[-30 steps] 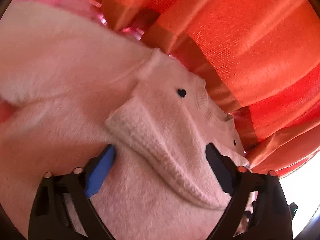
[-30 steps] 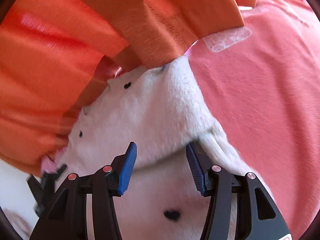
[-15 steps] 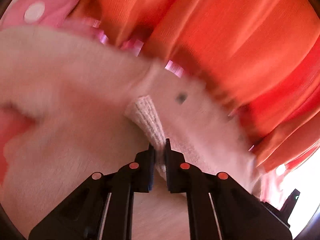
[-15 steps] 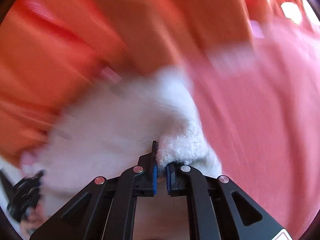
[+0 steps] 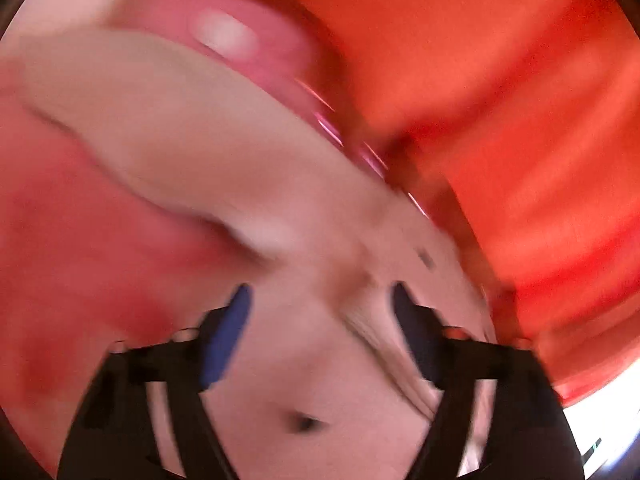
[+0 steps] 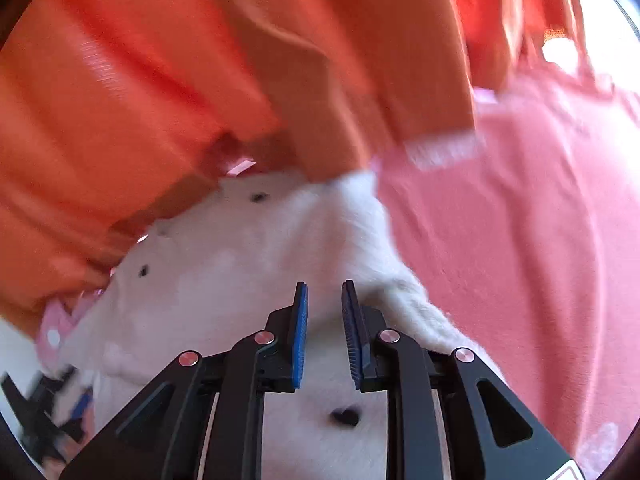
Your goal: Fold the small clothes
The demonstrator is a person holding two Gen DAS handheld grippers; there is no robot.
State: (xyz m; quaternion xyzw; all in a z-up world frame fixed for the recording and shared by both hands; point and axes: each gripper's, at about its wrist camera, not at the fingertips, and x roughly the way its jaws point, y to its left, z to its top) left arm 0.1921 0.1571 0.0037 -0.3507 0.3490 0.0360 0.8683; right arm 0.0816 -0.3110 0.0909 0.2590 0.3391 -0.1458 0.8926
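**Both grippers release the sweater sleeves**

Half a second ago each gripper was clamped on a cuff of the fluffy white knit sweater with small black hearts (image 6: pixel 224 300). The jaws have just been opening: the left gripper (image 5: pixel 320 320) stands wide, the right gripper (image 6: pixel 324 320) only narrowly parted; neither holds cloth. The sleeve fold is judged complete.

The sweater fills the lower centre of both views, on pink fabric (image 6: pixel 500 260), below orange cloth (image 6: pixel 140 100). In the blurred left view its long axis runs upper left to lower right; which end leads cannot be told.

It looks like a home to me: soft laundry everywhere, a fluffy white jumper (image 6: pixel 248 280) on a pink garment (image 6: pixel 520 240) beside rumpled orange cloth (image 6: pixel 140 100).
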